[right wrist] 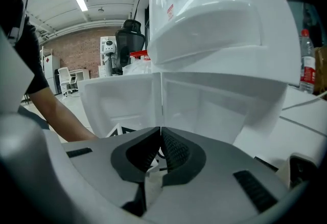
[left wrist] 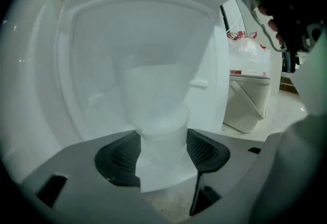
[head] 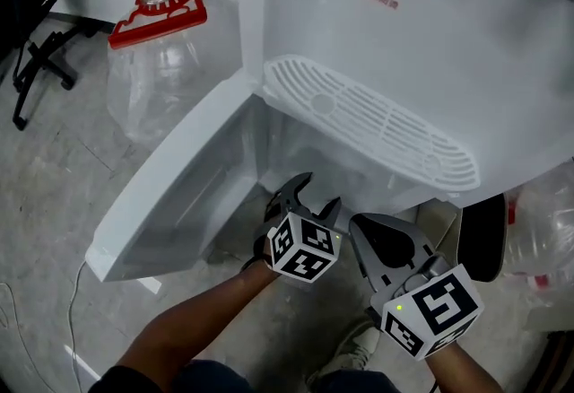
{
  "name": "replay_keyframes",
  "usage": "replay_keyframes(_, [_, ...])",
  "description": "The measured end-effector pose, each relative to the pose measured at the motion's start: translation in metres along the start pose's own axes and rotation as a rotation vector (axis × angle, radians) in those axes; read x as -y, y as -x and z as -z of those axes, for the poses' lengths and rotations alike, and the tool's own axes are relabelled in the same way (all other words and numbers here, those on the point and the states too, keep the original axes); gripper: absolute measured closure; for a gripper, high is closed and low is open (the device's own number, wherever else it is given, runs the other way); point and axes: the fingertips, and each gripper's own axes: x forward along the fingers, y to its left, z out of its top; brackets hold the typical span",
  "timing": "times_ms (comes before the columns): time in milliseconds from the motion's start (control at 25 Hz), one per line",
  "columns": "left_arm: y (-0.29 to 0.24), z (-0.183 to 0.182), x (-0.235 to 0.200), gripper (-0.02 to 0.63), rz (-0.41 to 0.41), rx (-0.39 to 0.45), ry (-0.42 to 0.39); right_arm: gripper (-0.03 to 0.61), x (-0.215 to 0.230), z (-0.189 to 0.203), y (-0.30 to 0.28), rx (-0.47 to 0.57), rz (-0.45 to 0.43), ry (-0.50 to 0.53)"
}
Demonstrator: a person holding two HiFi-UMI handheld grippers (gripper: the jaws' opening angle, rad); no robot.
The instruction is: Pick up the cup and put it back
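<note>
The left hand-held gripper [head: 314,200] is reaching into the lower cabinet of the dispenser. Its dark ribbed pads are pressing on either side of a translucent white plastic cup [left wrist: 162,128], near the cup's narrow base. The jaws are standing at a narrow gap, filled by the cup. The cup is sitting upright inside the cabinet. The milky plastic is blending into the white walls behind it, so it is hard to say whether the base is resting on the cabinet floor or hanging just above it.

The right hand-held gripper [right wrist: 160,138] is waiting just beside the left one, outside the cabinet. Its pads are meeting at the tips and gripping nothing.

Around them, the tall white plastic water dispenser [head: 404,50] is looming overhead, with its slotted drip grille [head: 377,126] directly above both grippers. Its white cabinet door [head: 179,203] is swinging open to the left. A large clear water bottle with a red cap [head: 161,50] is standing on the grey concrete floor [head: 54,194] beyond the door.

The main risk is lying in the grip. The thin wall is likely to buckle under a hard squeeze, while a light hold on the tapered base is inviting the cup to slip or tilt. The cup's rim could also catch the cabinet opening, and releasing before the base is flat could tip it over.
</note>
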Motion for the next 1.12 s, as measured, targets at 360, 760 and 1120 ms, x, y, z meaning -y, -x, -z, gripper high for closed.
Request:
replay_keyframes(360, [-0.051, 0.009, 0.005, 0.327, -0.026, 0.004, -0.018, 0.557, 0.012, 0.018, 0.004, -0.011, 0.044, -0.038])
replay_keyframes(760, [-0.077, 0.016, 0.0, 0.327, -0.031, -0.015, -0.036, 0.557, 0.02, 0.027, 0.007, -0.02, 0.048, -0.053])
replay_keyframes(1120, [-0.079, 0.025, 0.005, 0.325, 0.013, -0.035, 0.012, 0.557, 0.023, 0.032, 0.008, -0.024, 0.05, -0.071])
